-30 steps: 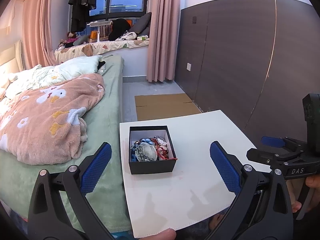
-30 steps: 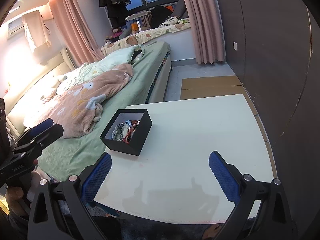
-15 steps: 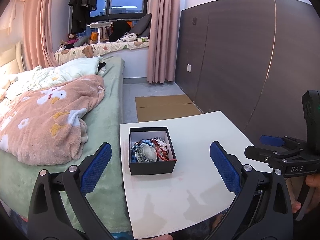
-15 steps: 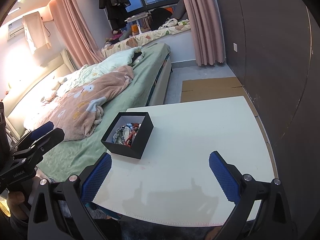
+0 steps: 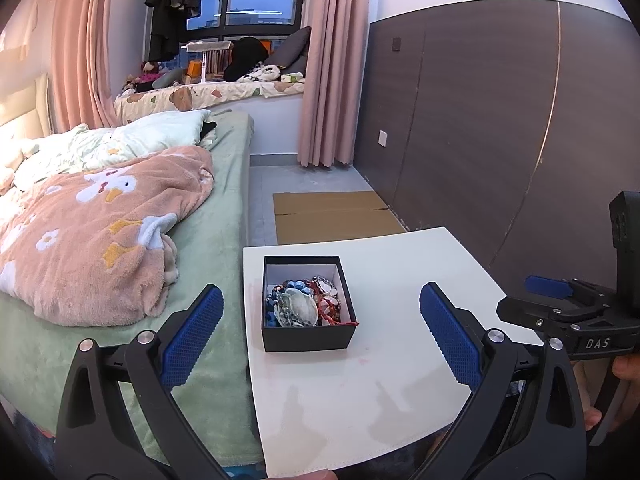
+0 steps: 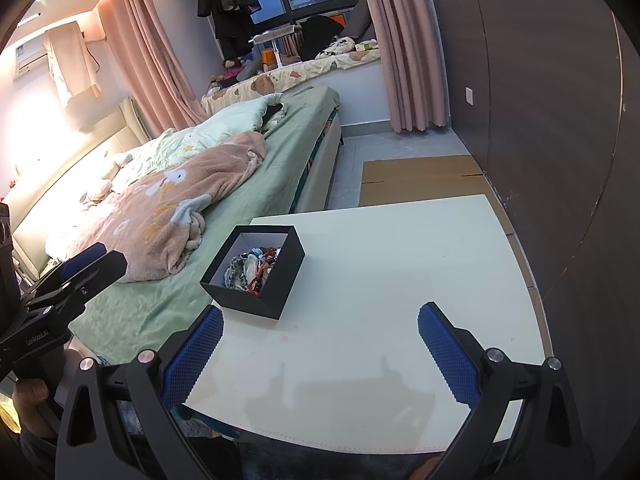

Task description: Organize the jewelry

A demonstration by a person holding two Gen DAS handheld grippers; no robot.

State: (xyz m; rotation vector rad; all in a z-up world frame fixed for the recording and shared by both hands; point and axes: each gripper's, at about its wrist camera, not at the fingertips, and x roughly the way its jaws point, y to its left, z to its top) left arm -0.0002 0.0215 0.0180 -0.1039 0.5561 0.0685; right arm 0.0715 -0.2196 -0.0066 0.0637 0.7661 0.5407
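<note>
While hovering low over white table, left gripper is holding jaws wide apart, gripping nothing, black box sitting between them at frame centre. Right gripper is hanging likewise spread over table, box at upper left of its view. Jewelry is lying heaped inside box. Bed is lying at left, touching table edge.

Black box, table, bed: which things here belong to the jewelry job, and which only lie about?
Job: black box, jewelry inside it, white table.
Lying about: pink blanket, cardboard, curtains.
</note>
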